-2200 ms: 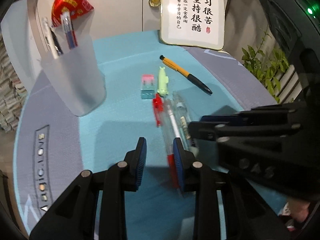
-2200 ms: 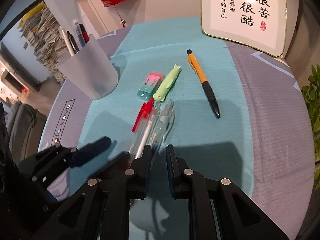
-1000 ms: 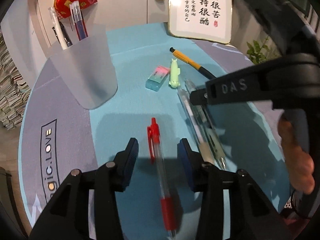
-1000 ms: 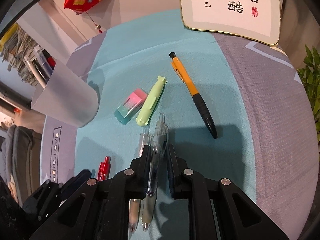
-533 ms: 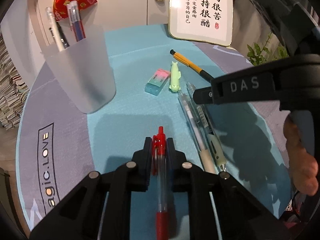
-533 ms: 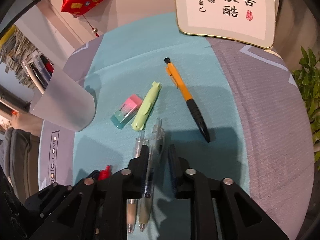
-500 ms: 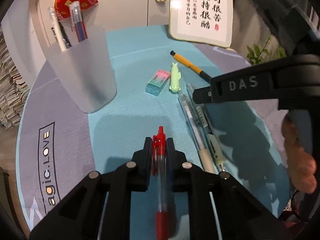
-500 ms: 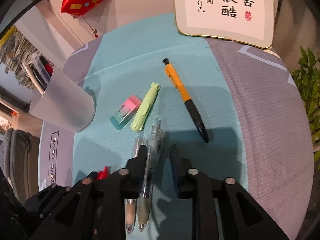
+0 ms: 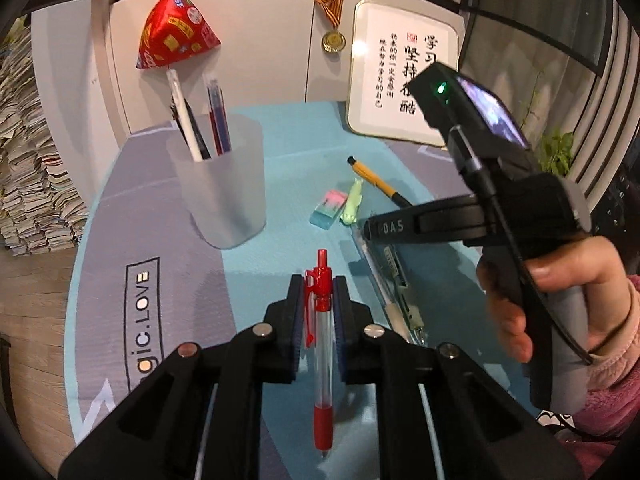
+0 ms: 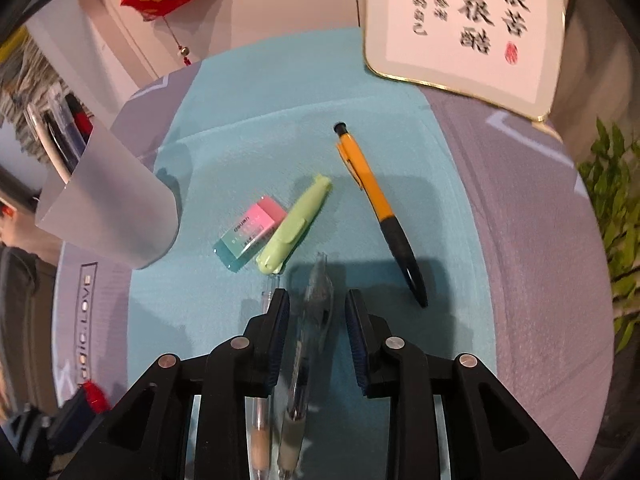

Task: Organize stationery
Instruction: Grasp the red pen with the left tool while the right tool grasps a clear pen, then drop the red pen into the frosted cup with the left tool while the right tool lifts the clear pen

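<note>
Between the left gripper's (image 9: 318, 300) matt black plastic fingers sits a red pen (image 9: 322, 344) with a clear glossy plastic barrel and a rubbery-looking red grip. Ahead and to its left stands a frosted, translucent plastic cup (image 9: 222, 184). Under both tongs lies a woven cloth mat (image 10: 248, 92), matt and finely ribbed. Between the right gripper's (image 10: 318, 312) fingers lie two clear plastic pens (image 10: 308, 320). Beyond them rest a smooth pastel eraser (image 10: 250, 232), a matt green highlighter (image 10: 294, 226), and an orange pen (image 10: 376, 208) with a black grip.
</note>
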`<state>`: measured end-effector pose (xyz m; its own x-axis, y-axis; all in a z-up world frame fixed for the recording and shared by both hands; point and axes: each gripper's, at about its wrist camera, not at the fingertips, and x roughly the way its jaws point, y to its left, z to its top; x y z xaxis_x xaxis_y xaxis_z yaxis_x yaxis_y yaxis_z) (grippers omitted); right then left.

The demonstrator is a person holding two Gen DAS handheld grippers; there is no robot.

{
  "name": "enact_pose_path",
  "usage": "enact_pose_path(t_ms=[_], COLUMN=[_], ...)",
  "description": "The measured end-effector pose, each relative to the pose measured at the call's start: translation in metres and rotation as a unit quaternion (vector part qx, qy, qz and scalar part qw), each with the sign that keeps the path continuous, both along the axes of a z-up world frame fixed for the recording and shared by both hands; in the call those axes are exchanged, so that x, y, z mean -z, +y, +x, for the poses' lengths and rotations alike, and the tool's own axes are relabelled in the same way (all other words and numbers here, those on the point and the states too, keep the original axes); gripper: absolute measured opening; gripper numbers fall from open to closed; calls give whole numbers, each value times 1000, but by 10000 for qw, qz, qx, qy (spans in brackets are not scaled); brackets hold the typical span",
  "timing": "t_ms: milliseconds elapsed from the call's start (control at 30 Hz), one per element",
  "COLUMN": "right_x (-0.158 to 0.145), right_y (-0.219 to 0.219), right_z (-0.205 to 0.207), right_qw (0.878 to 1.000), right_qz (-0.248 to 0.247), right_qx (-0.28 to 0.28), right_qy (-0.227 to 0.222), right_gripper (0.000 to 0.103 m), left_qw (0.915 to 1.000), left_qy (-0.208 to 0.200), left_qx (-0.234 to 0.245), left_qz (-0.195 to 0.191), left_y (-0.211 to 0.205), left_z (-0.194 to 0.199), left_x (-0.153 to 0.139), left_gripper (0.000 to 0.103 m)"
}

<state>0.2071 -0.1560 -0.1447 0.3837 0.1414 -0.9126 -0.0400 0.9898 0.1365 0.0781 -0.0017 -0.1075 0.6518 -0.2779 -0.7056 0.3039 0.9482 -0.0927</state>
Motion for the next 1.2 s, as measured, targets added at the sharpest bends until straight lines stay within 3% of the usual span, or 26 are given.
enact_pose_path(t_ms=[233,400,433,500,600,900,1200], right_x=[0,2,2,1,-3,-52,-94], right_y=[-11,7,9,9,-3,-5,-6], right_z=[-8,-2,-3,-5,-8,-37,-66], right_qw=[9999,9992,9989,9993,9993,9939,9839], right_qz=[1,-395,-465,-330,328,500,553], right_qx=[61,-60,-82,-147,-175,-559,-685], right_qy=[94,-27,-59,-92,5,-814,-1554], right_gripper=[29,29,21,19,17,16,12], left_qw=[9999,9999,9999,9998,9996,9986,9963], left_qy=[-66,-68,-69,-89,-135,-259,-649], left_qx=[-55,-73,-89,-129,-196,-317,-453], left_qz=[-84,-105,-112,-135,-165,-325,-332], left_y=[9,9,10,12,18,27,37], left_z=[-1,-1,-1,-2,-2,-1,-4], left_x=[-6,-6,-5,-7,-9,-19,-45], left_gripper=[12,12,12,12,12,12,12])
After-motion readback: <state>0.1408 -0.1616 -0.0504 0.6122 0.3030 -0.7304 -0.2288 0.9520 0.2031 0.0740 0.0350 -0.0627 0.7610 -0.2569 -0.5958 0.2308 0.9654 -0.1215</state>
